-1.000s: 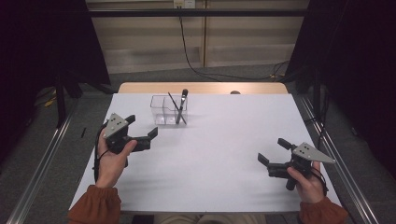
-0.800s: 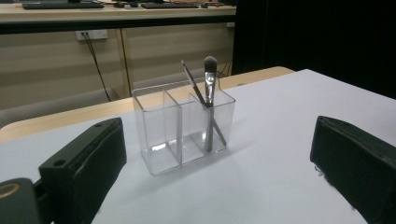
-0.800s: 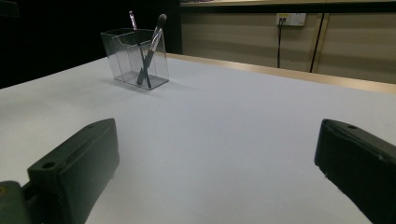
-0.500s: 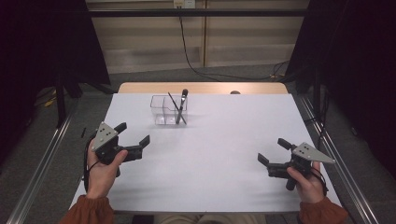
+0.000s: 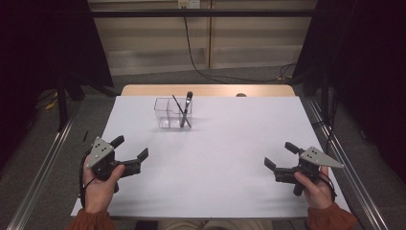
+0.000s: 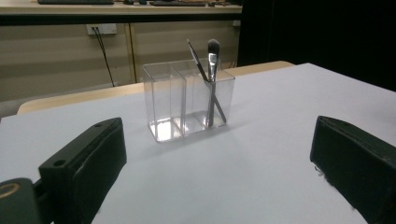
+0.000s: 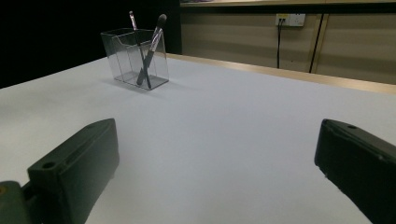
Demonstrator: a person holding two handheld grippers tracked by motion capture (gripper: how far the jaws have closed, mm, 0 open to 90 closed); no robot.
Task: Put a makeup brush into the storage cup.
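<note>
White table (image 5: 215,158), brush holder (image 5: 173,113) far-side

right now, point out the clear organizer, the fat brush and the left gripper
clear organizer (image 6: 163,100), left gripper view, front wall
fat brush (image 6: 213,47), left gripper view, bristle head
left gripper (image 5: 130,150), high view, gap between open jaws

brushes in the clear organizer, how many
2: a thick grey-handled makeup brush with a dark bristle head and a thin dark brush, crossed in the right end compartment of the clear plastic organizer, as the left gripper view shows it.

Even overhead light, dark bkgd, near fingers (image 6: 88,163) blurred
</note>
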